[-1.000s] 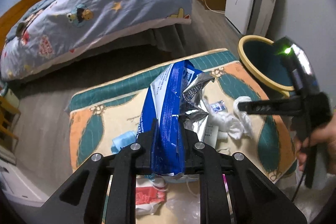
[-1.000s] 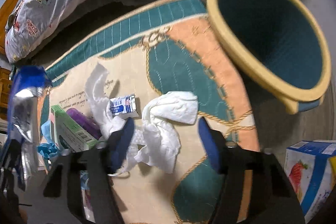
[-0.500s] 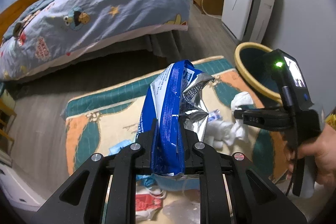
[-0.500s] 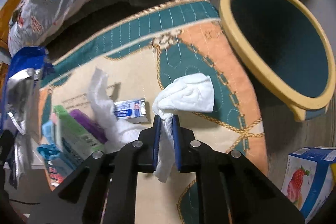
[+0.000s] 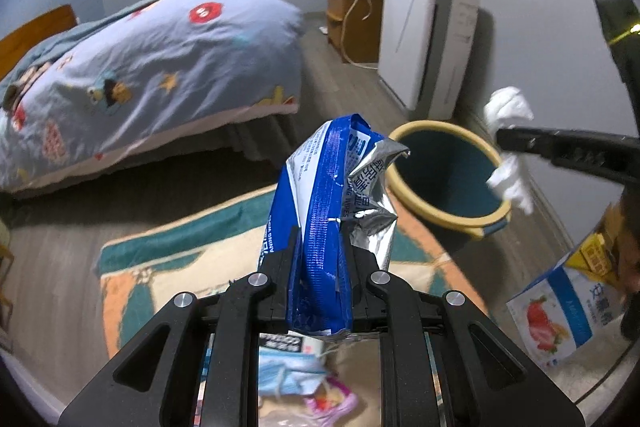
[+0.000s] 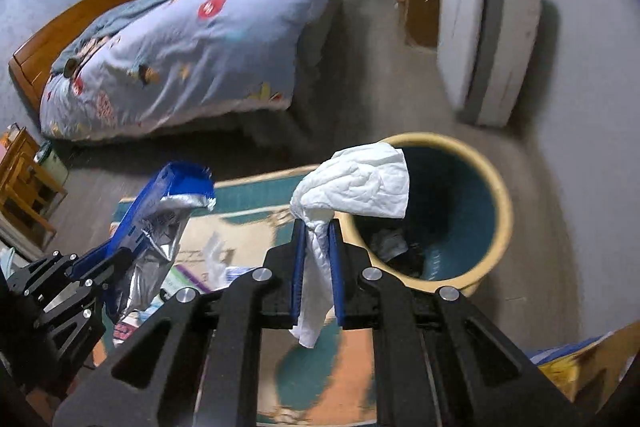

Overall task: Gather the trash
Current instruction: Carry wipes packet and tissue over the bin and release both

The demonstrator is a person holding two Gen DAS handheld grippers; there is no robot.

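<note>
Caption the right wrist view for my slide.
Right gripper pinching a white tissue before the yellow-rimmed bin.

Layout: rug in the foreground, bin at its far right corner, bed behind.

The rug (image 6: 248, 199) lies on the floor with assorted litter (image 5: 296, 375) on its near part, items not clearly told apart. The bin (image 6: 500, 203) stands on the floor touching the rug's right edge, something lying inside. The bed (image 5: 152, 63) lies behind the rug to the left; a cabinet (image 5: 428, 43) stands against the wall behind the bin. A carton (image 5: 556, 319) sits right of the rug.
</note>
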